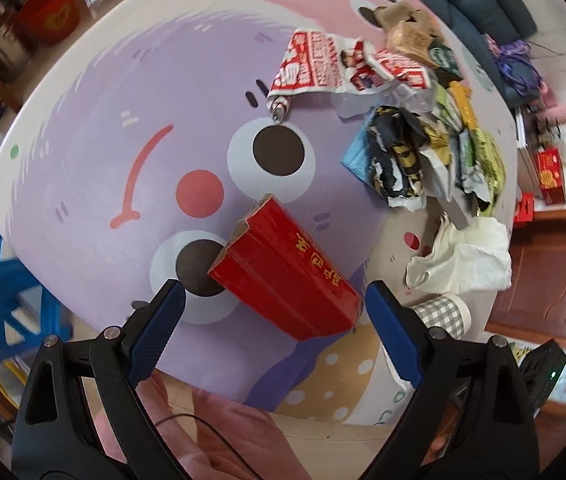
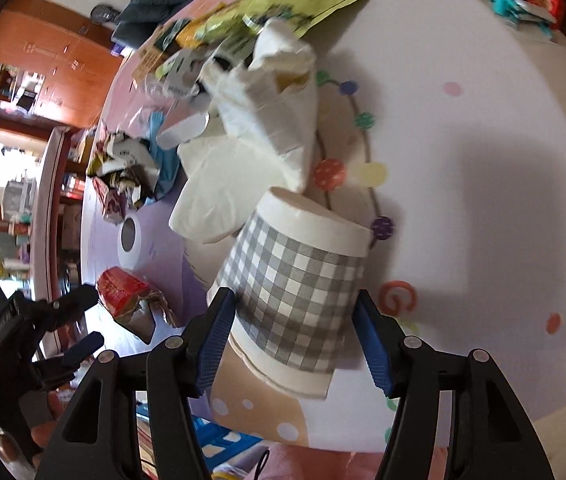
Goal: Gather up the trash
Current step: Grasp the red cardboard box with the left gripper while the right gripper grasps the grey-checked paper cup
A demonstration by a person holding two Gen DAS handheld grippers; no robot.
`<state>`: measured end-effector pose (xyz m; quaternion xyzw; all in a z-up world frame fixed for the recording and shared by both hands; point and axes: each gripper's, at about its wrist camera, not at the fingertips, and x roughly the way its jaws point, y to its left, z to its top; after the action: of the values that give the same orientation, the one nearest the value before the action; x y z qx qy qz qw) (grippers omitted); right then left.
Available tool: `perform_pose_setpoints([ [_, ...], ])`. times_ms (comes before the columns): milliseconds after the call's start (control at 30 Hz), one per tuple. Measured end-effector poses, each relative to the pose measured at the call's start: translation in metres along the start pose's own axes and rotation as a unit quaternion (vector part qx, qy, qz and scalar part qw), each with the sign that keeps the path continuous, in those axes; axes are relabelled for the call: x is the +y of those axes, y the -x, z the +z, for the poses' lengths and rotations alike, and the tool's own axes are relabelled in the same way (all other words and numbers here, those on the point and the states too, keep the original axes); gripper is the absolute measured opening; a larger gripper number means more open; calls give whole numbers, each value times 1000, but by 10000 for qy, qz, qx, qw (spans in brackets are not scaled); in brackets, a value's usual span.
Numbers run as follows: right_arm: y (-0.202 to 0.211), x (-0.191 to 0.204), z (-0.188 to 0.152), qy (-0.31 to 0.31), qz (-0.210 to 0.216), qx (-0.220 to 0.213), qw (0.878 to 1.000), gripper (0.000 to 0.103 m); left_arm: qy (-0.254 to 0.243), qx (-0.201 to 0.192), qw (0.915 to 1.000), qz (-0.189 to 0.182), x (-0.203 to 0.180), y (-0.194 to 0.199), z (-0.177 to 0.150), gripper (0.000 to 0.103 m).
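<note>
The right tool is spread around the checked cup, lying on its side. The left tool, also spread, straddles the red box on the tabletop.

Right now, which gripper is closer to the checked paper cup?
The right gripper: its open fingers straddle the checked paper cup. The left gripper is off to the side, around the red box.
</note>
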<state>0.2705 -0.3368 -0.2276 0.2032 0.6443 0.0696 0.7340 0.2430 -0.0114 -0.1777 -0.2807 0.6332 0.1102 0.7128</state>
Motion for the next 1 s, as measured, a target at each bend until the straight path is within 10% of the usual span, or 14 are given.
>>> perform_pose_setpoints([
  [467, -6, 23, 5, 891, -212, 63, 9958, 56, 560, 356, 9966, 491, -6, -47, 4, 89],
  [700, -2, 19, 7, 949, -150, 83, 9953, 53, 338, 235, 9972, 632, -12, -52, 2, 50],
  [1000, 10, 12, -1, 747, -50, -156, 9971, 46, -372, -159, 9973, 605, -9, -29, -7, 38],
])
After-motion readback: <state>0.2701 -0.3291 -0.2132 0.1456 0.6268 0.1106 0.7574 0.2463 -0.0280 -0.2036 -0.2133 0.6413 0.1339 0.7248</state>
